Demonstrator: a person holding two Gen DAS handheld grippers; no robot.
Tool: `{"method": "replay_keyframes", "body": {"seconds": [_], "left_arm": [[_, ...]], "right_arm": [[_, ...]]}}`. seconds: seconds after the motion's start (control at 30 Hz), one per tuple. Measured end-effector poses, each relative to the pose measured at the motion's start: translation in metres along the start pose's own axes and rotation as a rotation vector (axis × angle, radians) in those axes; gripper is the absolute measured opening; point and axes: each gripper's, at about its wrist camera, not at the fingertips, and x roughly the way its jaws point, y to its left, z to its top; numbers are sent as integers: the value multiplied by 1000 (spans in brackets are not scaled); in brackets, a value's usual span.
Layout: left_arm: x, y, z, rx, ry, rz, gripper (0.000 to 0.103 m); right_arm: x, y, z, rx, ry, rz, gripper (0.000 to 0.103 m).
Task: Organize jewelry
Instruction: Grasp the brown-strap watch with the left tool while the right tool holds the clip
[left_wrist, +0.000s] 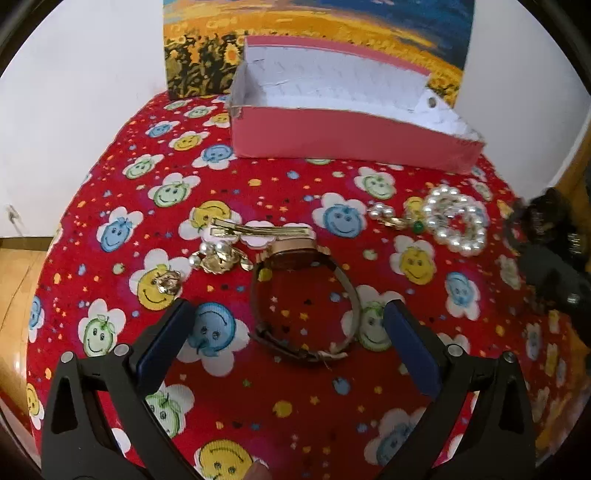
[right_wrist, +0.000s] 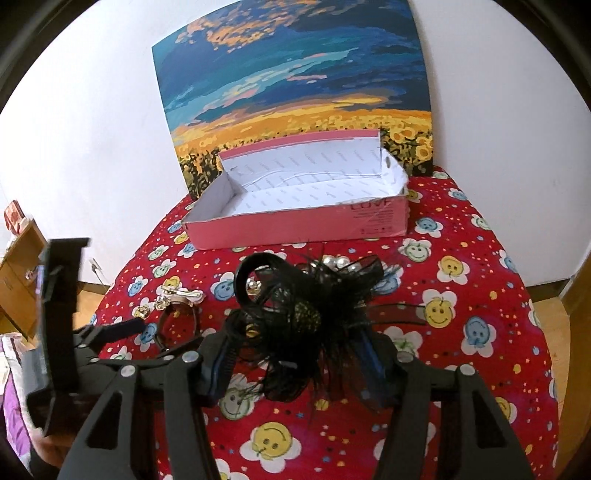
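A gold watch (left_wrist: 303, 295) with a brown strap lies on the red smiley cloth (left_wrist: 295, 406), between the tips of my open left gripper (left_wrist: 288, 317). Beside it lie a gold hair clip (left_wrist: 258, 230), a pearl brooch (left_wrist: 218, 258), a small ring (left_wrist: 168, 282) and a pearl bracelet (left_wrist: 456, 221). My right gripper (right_wrist: 295, 354) is shut on a black feather hairpiece (right_wrist: 295, 317), held above the cloth. An open pink box (left_wrist: 351, 140) stands behind; it also shows in the right wrist view (right_wrist: 295, 225), and looks empty.
A sunflower painting (right_wrist: 295, 92) leans on the white wall behind the box. The round table's edge drops to a wooden floor (left_wrist: 14, 280) on the left. A wooden cabinet (right_wrist: 18, 266) stands at far left. The right gripper shows blurred at the edge of the left wrist view (left_wrist: 546, 251).
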Motion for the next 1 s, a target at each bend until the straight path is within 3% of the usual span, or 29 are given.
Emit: {"method": "replay_keyframes", "body": {"seconds": [0.33, 0.6, 0.67, 0.8, 0.83, 1.0], "left_arm": [[9, 1, 1, -43, -13, 66, 103], [8, 1, 3, -32, -8, 65, 102], [6, -1, 2, -19, -16, 62, 94], [-2, -6, 0, 9, -31, 44, 55], [-4, -7, -1, 14, -34, 40, 49], [-9, -6, -4, 31, -42, 23, 35]], "right_arm": [[1, -16, -1, 36, -10, 58, 61], [2, -22, -2, 52, -7, 89, 61], [1, -23, -2, 55, -9, 90, 61], [-1, -24, -1, 55, -13, 92, 61], [-1, -24, -1, 55, -14, 92, 61], [-2, -23, -2, 53, -14, 90, 61]]}}
